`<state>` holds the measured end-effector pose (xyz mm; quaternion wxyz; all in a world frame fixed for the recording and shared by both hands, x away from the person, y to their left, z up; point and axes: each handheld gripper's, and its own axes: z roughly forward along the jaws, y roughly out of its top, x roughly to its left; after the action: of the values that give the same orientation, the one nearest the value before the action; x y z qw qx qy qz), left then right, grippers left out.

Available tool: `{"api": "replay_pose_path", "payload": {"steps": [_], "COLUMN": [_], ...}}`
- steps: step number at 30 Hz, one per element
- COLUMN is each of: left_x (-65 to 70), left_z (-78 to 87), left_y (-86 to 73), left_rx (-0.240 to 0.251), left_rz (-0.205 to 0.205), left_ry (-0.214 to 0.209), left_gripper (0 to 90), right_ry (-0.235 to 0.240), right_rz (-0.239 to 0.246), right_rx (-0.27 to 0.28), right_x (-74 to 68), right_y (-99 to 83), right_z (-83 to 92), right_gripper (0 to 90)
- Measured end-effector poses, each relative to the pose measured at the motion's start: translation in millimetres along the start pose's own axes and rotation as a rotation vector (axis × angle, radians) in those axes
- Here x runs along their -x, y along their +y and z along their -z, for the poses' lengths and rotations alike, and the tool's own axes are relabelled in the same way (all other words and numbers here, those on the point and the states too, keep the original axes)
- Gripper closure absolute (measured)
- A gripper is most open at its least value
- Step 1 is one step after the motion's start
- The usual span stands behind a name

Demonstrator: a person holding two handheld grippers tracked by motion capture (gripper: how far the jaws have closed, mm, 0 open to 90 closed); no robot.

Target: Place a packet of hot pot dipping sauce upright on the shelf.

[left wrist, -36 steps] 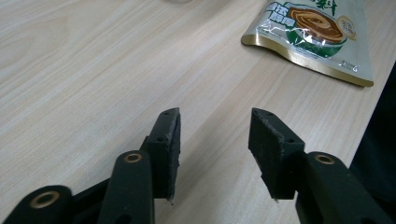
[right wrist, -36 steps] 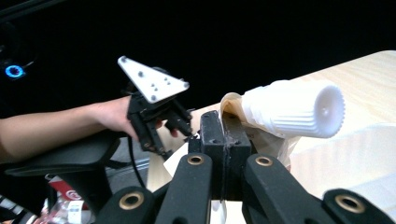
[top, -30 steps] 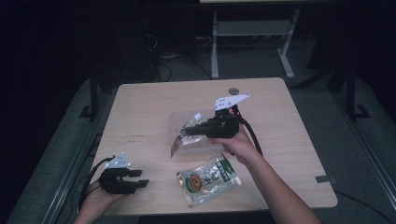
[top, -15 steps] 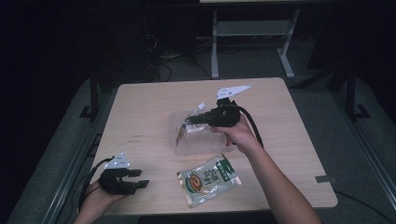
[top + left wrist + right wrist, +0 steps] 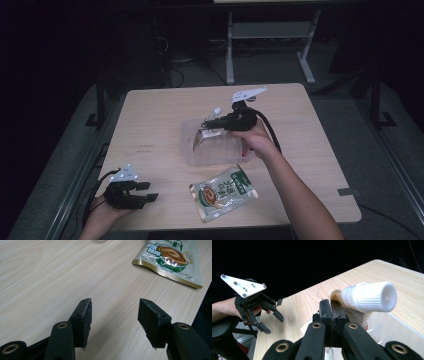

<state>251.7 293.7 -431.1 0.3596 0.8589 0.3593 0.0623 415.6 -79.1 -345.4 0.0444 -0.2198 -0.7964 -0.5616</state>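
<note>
High view: the right gripper (image 5: 209,124) hangs over a clear plastic tub (image 5: 192,152) in the middle of the table (image 5: 150,115), its jaws clamped on a pale spouted pouch (image 5: 206,134) that dangles into the tub's left part. A green and gold packet (image 5: 223,191) lies flat on the table just near of the tub, apart from it. The left gripper (image 5: 146,192) rests at the near left corner of the table, well apart from the tub, its jaws parted with nothing between them.

Left gripper view: the left gripper (image 5: 114,322) shows both black jaws spread over bare wood, with a clear gap and nothing held. The green and gold packet (image 5: 170,261) lies at the far right, near the table edge.

Right gripper view: the right gripper (image 5: 331,311) has its jaws pressed together on the top edge of the pale spouted pouch (image 5: 352,307), whose white ribbed cap (image 5: 375,297) sticks out to the right. The tub's clear wall (image 5: 394,330) sits below at right. The left gripper (image 5: 274,318) stands off at the left, jaws apart.
</note>
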Motion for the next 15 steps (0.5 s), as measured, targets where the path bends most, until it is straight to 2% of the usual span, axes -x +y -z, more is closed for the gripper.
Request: {"api": "replay_pose_path", "payload": {"steps": [6,15], "left_x": [-0.2,-0.5], "left_z": [0.1,-0.5], "left_y": [-0.5,-0.8], "left_rx": [-0.001,-0.004], "left_rz": [0.002,0.004], "left_ry": [0.002,-0.001], "left_gripper": [44.6,44.7], "right_ry": [-0.014,-0.015], "right_rz": [0.005,-0.001], "right_rx": [-0.025,-0.017], "right_x": [2.9,4.7], "right_y": [-2.0,-1.8], "right_z": [3.1,-0.3], "right_gripper": [89.8,89.8]}}
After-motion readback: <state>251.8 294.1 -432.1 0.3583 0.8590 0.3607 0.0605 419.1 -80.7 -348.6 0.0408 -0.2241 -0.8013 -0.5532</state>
